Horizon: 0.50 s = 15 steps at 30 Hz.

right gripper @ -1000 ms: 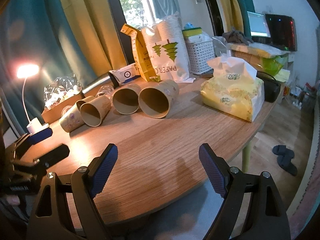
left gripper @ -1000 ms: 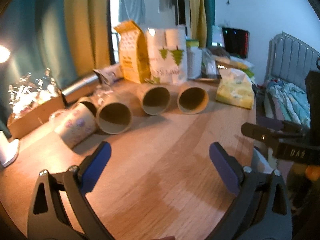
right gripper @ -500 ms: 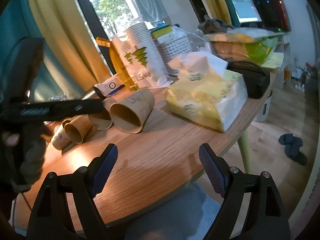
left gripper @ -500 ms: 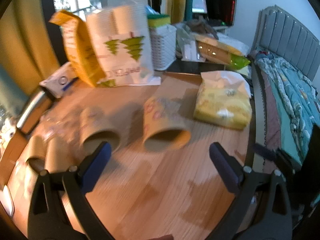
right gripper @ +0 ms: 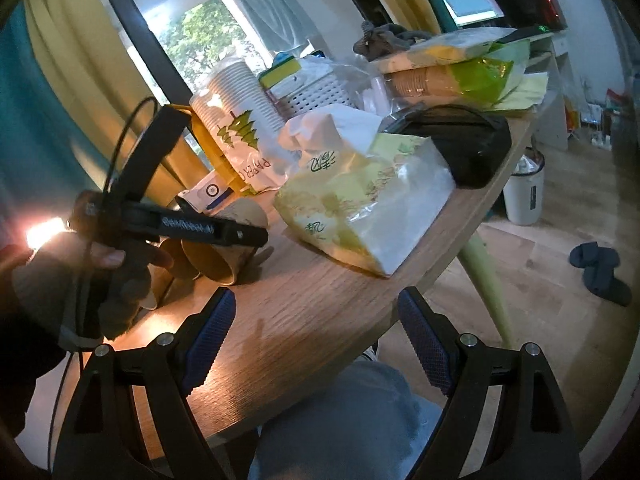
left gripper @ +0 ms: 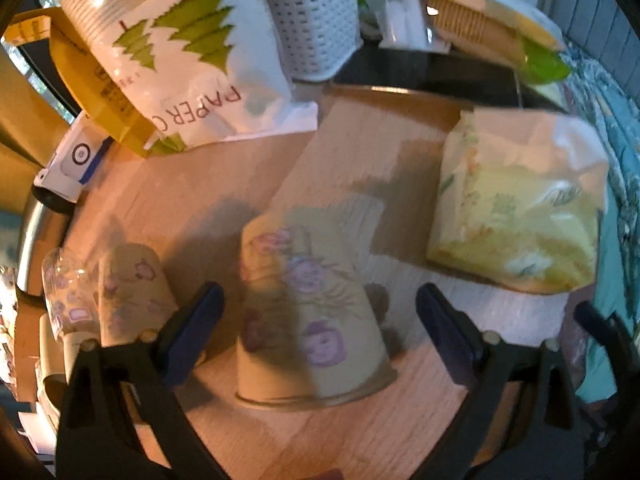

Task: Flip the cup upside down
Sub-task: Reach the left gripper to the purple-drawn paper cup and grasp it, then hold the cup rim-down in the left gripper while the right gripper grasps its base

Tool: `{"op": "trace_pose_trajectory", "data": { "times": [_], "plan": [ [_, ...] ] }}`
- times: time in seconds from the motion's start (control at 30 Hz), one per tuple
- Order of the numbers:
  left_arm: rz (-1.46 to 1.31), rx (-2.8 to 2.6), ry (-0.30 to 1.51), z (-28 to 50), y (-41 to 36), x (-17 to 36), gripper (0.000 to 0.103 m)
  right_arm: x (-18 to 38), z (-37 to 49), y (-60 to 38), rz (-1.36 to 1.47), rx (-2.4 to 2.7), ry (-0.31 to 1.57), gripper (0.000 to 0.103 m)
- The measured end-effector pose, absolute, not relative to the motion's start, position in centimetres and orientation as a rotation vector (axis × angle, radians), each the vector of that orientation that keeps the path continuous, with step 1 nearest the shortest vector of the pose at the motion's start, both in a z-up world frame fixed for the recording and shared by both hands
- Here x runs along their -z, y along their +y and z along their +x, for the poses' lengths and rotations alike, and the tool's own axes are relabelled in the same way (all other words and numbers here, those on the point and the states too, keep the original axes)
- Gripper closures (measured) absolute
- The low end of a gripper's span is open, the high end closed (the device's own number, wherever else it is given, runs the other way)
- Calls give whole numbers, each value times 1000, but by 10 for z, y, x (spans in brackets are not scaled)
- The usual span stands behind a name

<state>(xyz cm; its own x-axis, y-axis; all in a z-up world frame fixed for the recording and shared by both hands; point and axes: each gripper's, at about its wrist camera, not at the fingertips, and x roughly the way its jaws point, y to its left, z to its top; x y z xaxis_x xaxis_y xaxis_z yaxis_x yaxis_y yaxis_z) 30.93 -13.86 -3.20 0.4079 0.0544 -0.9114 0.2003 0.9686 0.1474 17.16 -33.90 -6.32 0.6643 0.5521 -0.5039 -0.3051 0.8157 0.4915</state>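
Observation:
A paper cup with purple flowers point(left gripper: 308, 312) lies on its side on the wooden table point(left gripper: 360, 432), mouth toward me. My left gripper point(left gripper: 320, 320) is open, its blue pads on either side of the cup without touching it. The same cup point(right gripper: 234, 248) shows in the right wrist view under the left gripper's black finger point(right gripper: 208, 230). My right gripper point(right gripper: 316, 340) is open and empty above the table's near edge. More paper cups point(left gripper: 128, 292) lie on their sides to the left.
A yellow tissue pack point(left gripper: 516, 216) lies right of the cup. A bag of paper cups point(left gripper: 176, 52), a white basket point(left gripper: 316, 20) and a yellow carton point(left gripper: 92, 84) stand behind. A black pouch point(right gripper: 460, 144) sits on the table's far edge.
My left gripper has moved forward and tipped down until its open pads straddle the flowered cup. My right gripper has swung to the right, away from the cups.

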Motion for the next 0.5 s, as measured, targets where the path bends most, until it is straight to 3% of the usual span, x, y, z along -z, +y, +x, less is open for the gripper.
{"op": "trace_pose_trajectory", "data": {
  "times": [0.07,0.1,0.33,0.5],
  "plan": [
    [257,98,1162,306,-139,35,33,63,172,-338,382,-497,688,17],
    [260,109,1163,302,-139,36,36,61,172,-337,382,-498,686,17],
    [261,173,1082,262,-132,20,37,44,158,-321,334,-495,651,17],
    [264,213,918,195,-121,1,37,29,141,-303,284,-475,623,17]
  ]
}}
